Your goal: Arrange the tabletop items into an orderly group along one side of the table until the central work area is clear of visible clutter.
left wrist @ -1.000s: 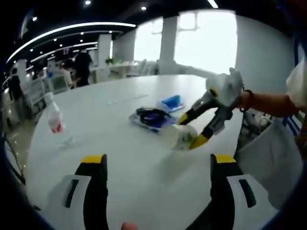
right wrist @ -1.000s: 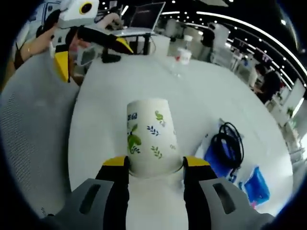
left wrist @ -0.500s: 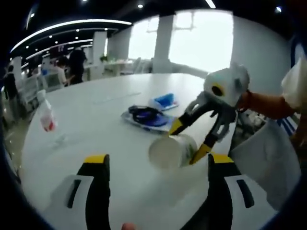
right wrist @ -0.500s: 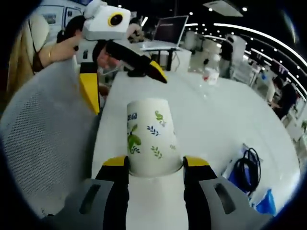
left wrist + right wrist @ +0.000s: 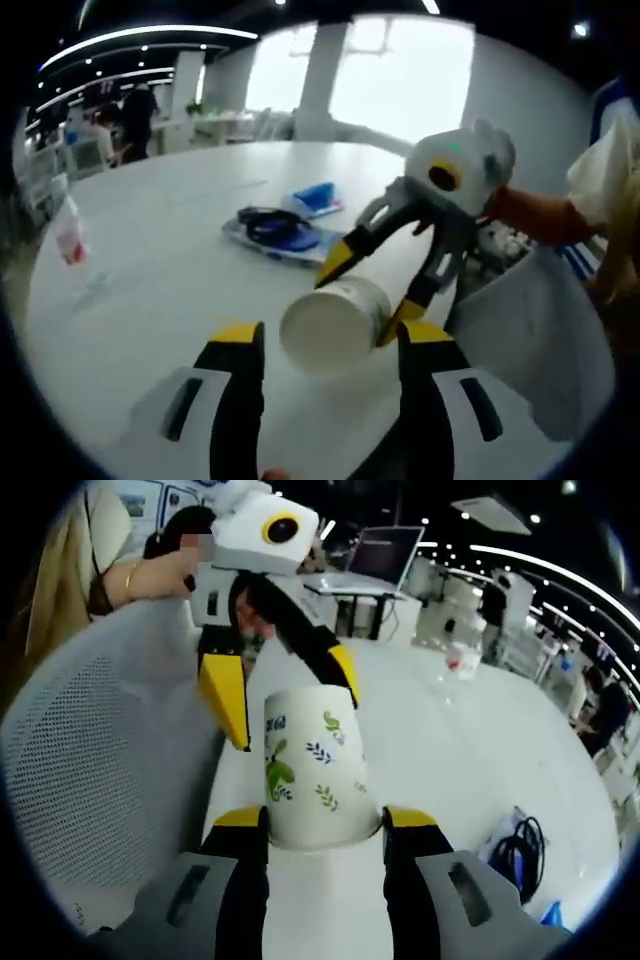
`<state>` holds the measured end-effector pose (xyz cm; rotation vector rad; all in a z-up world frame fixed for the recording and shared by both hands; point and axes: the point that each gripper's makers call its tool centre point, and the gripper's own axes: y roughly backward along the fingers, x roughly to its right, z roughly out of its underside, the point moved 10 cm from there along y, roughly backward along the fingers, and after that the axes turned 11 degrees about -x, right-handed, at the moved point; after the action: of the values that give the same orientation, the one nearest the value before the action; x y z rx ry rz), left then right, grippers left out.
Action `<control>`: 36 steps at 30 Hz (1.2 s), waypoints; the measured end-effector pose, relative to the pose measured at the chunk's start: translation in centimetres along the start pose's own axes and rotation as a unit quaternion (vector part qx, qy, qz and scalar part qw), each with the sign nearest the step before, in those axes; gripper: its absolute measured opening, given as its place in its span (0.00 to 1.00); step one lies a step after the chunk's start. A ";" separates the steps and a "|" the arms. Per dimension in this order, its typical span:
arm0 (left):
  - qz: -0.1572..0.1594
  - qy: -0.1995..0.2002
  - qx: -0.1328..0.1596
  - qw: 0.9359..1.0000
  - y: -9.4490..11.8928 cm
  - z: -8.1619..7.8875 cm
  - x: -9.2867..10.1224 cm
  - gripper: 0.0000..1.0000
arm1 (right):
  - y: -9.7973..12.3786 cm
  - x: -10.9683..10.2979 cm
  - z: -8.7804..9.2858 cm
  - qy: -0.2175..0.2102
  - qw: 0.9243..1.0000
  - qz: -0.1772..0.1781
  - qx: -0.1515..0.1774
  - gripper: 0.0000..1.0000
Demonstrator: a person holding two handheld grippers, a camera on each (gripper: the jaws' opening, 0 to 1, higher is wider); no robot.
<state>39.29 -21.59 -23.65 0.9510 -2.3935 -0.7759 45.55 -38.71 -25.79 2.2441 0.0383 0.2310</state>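
A broad white surface [image 5: 180, 250] runs back into an open office, with a grey mesh chair [image 5: 100, 770] at nine o'clock in the right gripper view. Held above the surface's near edge, a paper cup [image 5: 312, 765] printed with green leaves lies on its side in the right claw [image 5: 325, 825], whose yellow-tipped jaws pinch it near one end. In the left gripper view the same cup [image 5: 335, 322] sits at centre, its round white end facing the camera, between the spread, empty jaws of the left claw [image 5: 325, 345]. At eleven o'clock there, well apart, lie a blue pouch with a coiled black cable [image 5: 275, 228] and, further out at nine o'clock, a clear bottle [image 5: 68, 232]. The cup looks light and thin-walled, likely to crumple under a hard squeeze; a gentle hold across its stiffer rim or base seems safest.
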 end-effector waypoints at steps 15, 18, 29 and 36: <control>0.000 0.024 0.005 1.000 0.2 0.3 -0.1 0.36 | 0.0 -0.2 -0.1 -0.008 1.000 0.001 -0.001 0.45; 0.001 0.048 0.023 0.999 0.4 0.2 -0.5 0.34 | 0.0 0.2 -0.1 -0.024 1.000 0.015 0.003 0.44; -0.016 0.073 0.060 0.995 1.1 -0.2 -1.0 0.34 | 0.3 1.0 0.4 -0.108 0.994 0.018 0.029 0.54; -0.030 0.078 0.094 0.992 1.7 -0.7 -1.3 0.34 | 0.8 1.0 1.3 -0.220 0.970 -0.026 0.096 0.55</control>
<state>39.79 -19.86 -22.28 1.1194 -2.3400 -0.4817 46.76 -40.13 -25.84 2.4343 -0.1237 -0.3137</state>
